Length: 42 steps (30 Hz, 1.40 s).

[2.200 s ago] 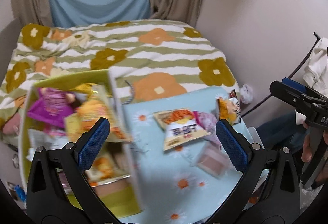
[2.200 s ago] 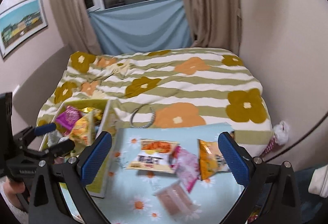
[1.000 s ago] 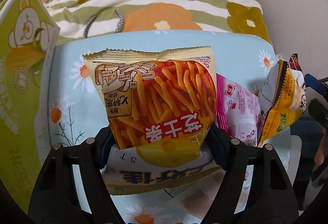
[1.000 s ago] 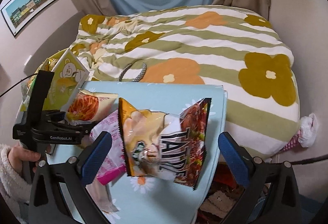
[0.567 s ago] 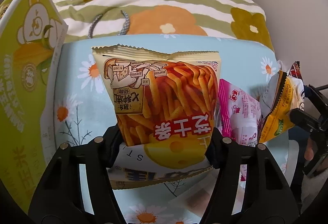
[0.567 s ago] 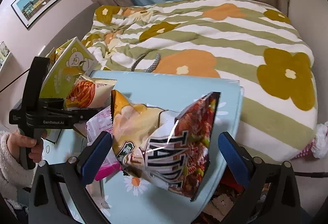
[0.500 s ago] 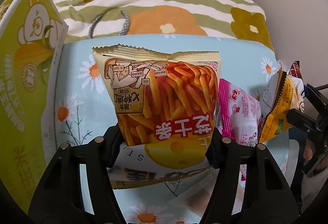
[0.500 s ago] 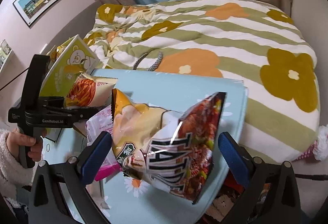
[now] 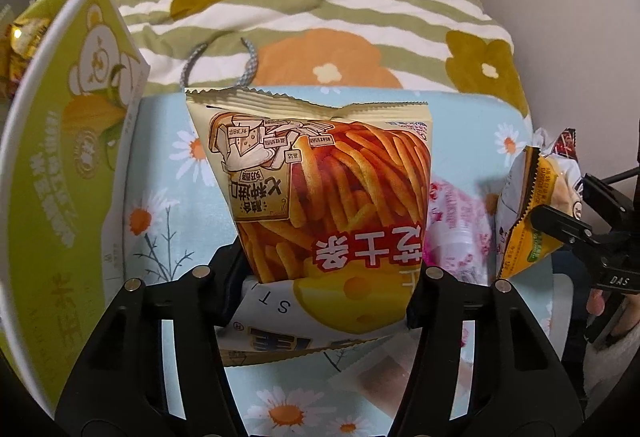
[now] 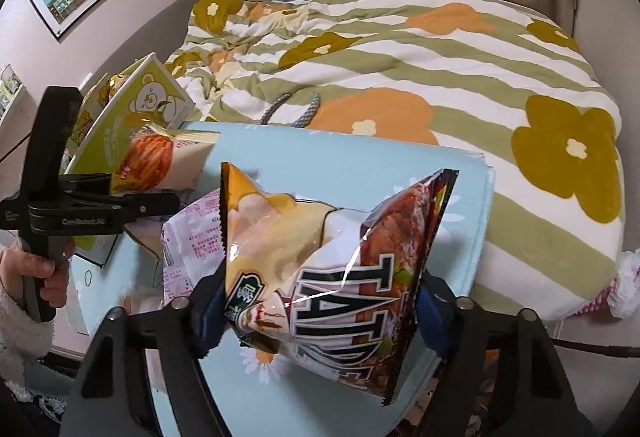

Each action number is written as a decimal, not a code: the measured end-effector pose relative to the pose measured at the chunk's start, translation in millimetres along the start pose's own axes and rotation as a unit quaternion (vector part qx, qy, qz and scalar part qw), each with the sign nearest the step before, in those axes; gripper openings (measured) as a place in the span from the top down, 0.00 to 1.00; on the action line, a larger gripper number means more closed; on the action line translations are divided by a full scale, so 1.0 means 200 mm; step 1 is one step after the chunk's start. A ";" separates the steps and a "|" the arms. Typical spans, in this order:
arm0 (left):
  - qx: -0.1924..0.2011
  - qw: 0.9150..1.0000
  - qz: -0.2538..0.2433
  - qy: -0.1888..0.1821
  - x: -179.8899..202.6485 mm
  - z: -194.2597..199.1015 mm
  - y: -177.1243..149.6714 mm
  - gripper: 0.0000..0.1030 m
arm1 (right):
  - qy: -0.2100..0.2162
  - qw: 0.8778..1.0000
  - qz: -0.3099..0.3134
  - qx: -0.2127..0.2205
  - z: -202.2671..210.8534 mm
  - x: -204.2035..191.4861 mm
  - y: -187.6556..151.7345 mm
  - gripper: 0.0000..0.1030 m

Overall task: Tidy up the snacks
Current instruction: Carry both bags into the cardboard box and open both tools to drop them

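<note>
I start with the green box [image 9: 56, 173], the biggest thing on the daisy-print table [image 9: 168, 205]: it stands at the table's left edge, stiff card with a tall wall, some snacks already showing inside it, and it looks like the place these packets belong

My right gripper [image 10: 318, 299] has the glossy yellow and dark-red bag [image 10: 336, 269] between its blue pads, and the jaws are closing on its lower part; the pads already touch both flanks. I judge this bag light, puffed with air and slippery, with brittle contents, so a squeeze across the belly could crush what is inside or let the film slide. The crimped seam at either end would be the safer hold

My left gripper [image 9: 324, 289] is clamped on the fries bag [image 9: 328, 197], low on the pack near its bottom end, with the bag standing up from the jaws just beside the box wall. It is also light and pillowy, and held this low it may flop when I swing it

Between the two bags a pink packet [image 9: 456, 221] lies on the table, flat, soft and thin. I would take it by an edge
</note>
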<state>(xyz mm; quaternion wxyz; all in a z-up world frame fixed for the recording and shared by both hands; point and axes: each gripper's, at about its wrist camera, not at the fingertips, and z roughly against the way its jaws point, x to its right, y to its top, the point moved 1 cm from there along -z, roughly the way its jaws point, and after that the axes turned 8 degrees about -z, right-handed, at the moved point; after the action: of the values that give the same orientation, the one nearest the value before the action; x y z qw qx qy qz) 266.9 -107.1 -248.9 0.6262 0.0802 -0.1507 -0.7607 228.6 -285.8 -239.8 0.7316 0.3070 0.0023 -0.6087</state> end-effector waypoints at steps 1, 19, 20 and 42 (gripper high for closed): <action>0.005 1.000 -0.001 -0.001 0.00 0.03 0.00 0.44 | -0.001 1.000 -0.003 0.000 0.01 0.00 0.00 0.31; 0.156 0.988 0.008 0.014 -0.31 0.95 -0.12 0.44 | 0.007 0.997 0.024 0.077 0.42 -0.70 0.18 0.32; 0.161 0.987 0.013 0.018 -0.36 0.99 -0.14 0.44 | 0.011 0.996 0.028 0.082 0.42 -0.76 0.19 0.32; 0.159 0.987 0.004 0.036 -1.01 0.95 -0.55 0.00 | 0.029 0.996 0.004 0.085 0.12 -1.59 0.16 0.32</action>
<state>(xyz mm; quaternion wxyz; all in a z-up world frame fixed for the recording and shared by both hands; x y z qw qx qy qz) 146.8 133.2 -118.8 0.6134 0.2056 -0.2471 -0.7214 166.4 -10.6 -85.7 0.7045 0.3856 -0.0297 -0.5950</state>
